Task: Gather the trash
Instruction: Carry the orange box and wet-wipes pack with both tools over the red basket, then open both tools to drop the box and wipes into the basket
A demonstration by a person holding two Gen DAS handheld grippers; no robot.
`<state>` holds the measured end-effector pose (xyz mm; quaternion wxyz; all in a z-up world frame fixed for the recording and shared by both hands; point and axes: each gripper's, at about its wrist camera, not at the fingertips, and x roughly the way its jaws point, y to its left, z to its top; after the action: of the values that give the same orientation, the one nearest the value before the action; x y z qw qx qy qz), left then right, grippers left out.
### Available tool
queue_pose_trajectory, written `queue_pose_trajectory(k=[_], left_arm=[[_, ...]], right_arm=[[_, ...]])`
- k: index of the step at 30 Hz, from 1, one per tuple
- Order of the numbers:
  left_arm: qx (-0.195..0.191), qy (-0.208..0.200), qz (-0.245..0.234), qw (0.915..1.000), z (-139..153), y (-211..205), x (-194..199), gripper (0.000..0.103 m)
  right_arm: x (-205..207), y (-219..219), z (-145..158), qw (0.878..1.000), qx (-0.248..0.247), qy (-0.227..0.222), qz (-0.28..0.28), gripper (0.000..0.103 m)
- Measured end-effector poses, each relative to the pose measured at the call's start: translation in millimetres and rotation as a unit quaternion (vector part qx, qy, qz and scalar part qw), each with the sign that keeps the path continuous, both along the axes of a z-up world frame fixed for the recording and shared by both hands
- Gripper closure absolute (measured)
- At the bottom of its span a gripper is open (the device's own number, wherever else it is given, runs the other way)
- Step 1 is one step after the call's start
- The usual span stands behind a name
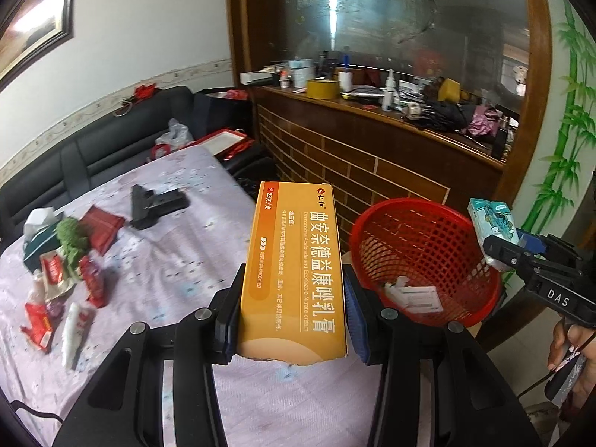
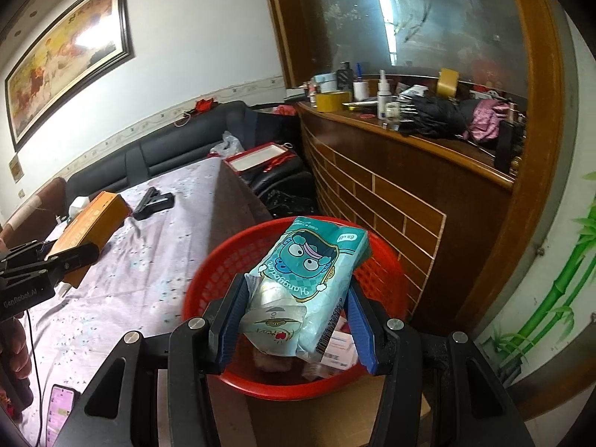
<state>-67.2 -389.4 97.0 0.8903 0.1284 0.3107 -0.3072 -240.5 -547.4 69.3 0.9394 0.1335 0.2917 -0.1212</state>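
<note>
My left gripper (image 1: 292, 309) is shut on an orange medicine box (image 1: 296, 268), held above the table edge, left of the red basket (image 1: 462, 294). My right gripper (image 2: 298, 320) is shut on a teal tissue pack (image 2: 301, 290), held over the red basket (image 2: 219, 279), which holds a few paper scraps. From the left wrist view the right gripper (image 1: 501, 251) sits at the basket's right rim with the tissue pack (image 1: 491, 219). From the right wrist view the left gripper (image 2: 74, 257) holds the orange box (image 2: 89, 231) over the table.
Several wrappers and a green item (image 1: 70, 246) lie on the lilac tablecloth (image 1: 167, 272) at the left. A black stapler-like object (image 1: 152, 206) lies farther back. A phone (image 2: 59, 413) lies near the table's front edge. A black sofa (image 1: 111, 141) and a cluttered wooden counter (image 1: 391, 111) stand behind.
</note>
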Motion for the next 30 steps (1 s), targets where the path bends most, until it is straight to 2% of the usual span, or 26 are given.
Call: queue_pose_trajectory(k=[17,30], left_arm=[[0.018,0.037,-0.072,0.9965,-25,-80,0,0.058],[0.019,0.061,-0.08,0.9948,-38,-111,9,0.058]], right_arm=[[-2,-28,-11,1.0,0.014,0.013,-0.012,0.047],[4,-31,-16,1.0,0.02,0.018,-0.01,0.045]])
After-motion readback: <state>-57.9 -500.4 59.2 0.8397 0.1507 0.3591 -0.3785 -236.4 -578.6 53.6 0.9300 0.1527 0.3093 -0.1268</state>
